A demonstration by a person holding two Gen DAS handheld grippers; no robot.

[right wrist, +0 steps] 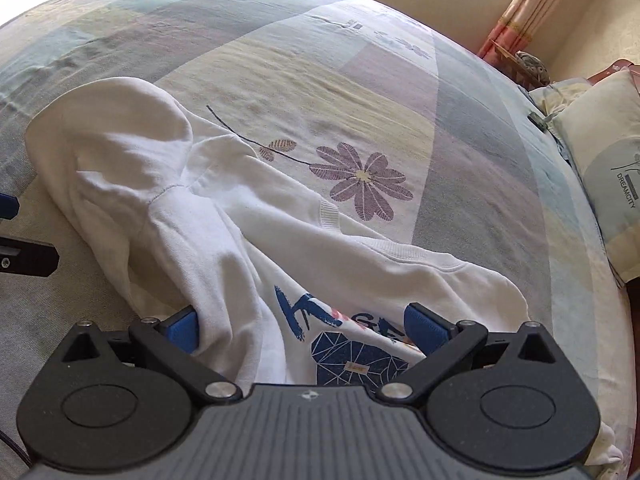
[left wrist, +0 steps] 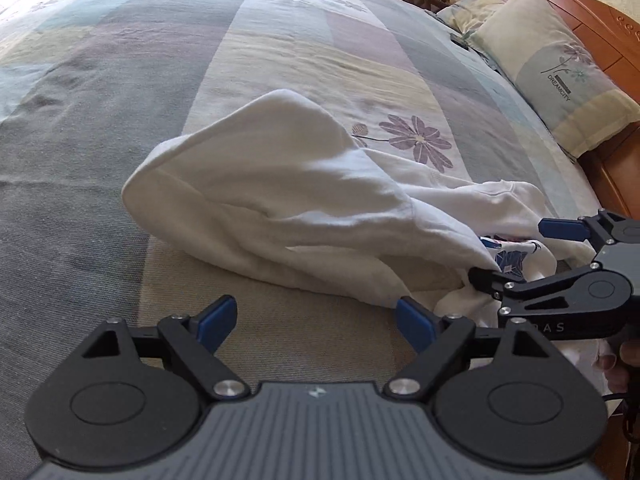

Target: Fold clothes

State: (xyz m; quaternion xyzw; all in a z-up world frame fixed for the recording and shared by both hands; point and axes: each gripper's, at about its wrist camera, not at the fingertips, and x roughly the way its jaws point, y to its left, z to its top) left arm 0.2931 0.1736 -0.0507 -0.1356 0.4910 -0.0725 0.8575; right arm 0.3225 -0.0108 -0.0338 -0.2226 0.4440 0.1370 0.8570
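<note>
The bed (left wrist: 120,120), spread with a patchwork cover bearing a purple flower print, carries the one task item: a white hooded sweatshirt (left wrist: 260,200) lying crumpled near the front edge, hood rounded up toward the left, body and blue chest print (right wrist: 352,352) bunched toward the right, one sleeve cuff trailing toward the flower.

The step in hand is judged to be the first pick-up, so that the garment can be spread flat before any fold. It would be done best if two matching points, such as both shoulders or both hem corners, were taken through a single layer and drawn apart evenly; a pinch through several layers would only drag the heap.

The left claw (left wrist: 316,320) is seen spread wide and empty over bare cover, the sweatshirt's lower edge just beside its right finger. The right claw (right wrist: 300,328) is likewise released, with printed fabric lying loose between its fingers, not pinched.
</note>
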